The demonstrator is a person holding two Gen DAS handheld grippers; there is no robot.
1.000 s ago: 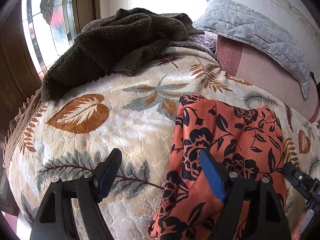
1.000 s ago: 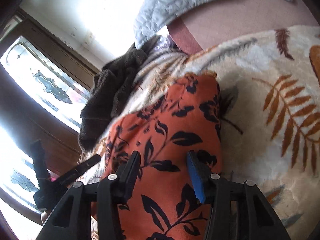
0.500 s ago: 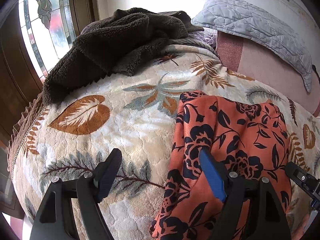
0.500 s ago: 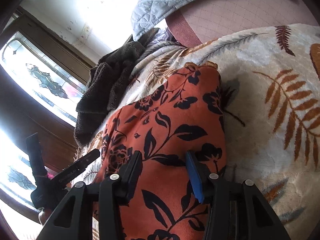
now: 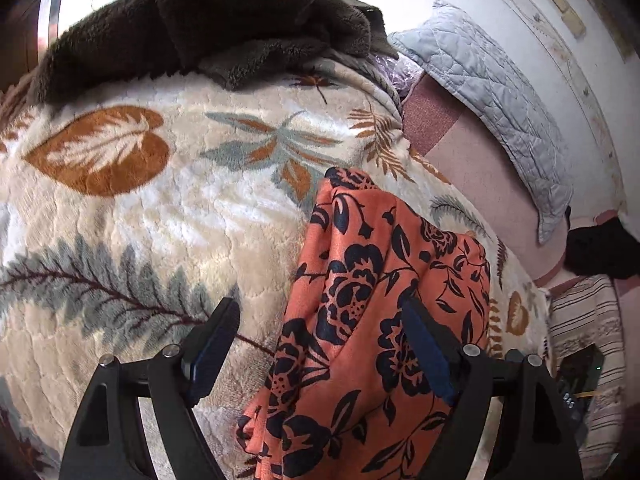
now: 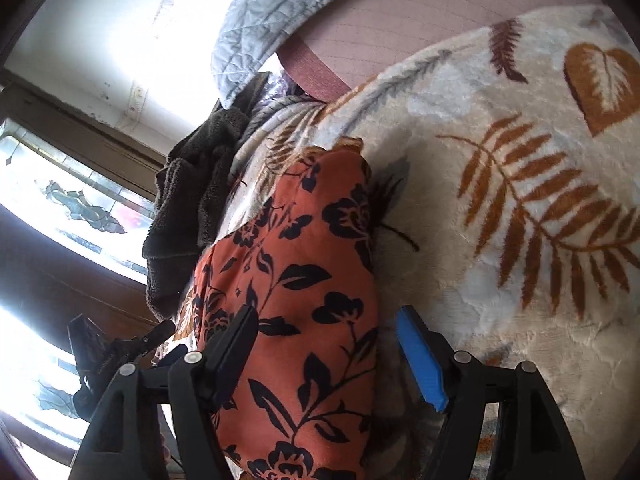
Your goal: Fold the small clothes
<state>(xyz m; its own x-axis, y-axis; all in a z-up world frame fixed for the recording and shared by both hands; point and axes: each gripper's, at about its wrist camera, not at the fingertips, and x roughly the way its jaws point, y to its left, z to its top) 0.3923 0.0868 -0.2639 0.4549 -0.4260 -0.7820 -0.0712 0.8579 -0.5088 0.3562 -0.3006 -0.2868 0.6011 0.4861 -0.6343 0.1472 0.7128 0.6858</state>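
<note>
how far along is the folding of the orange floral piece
Done: the orange floral garment lies as a narrow strip on the leaf-print blanket, apparently folded lengthwise. In hand: nothing gripped; the right claw is opening over it and the left claw is open. Left: probably folding it shorter. The brown fleece lies unfolded.

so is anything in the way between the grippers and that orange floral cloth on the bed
Nothing visible. The orange floral cloth lies directly between the fingers of the left gripper, which is open, and of the right gripper, whose jaws are opening. The brown fleece sits farther back on the blanket.
</note>
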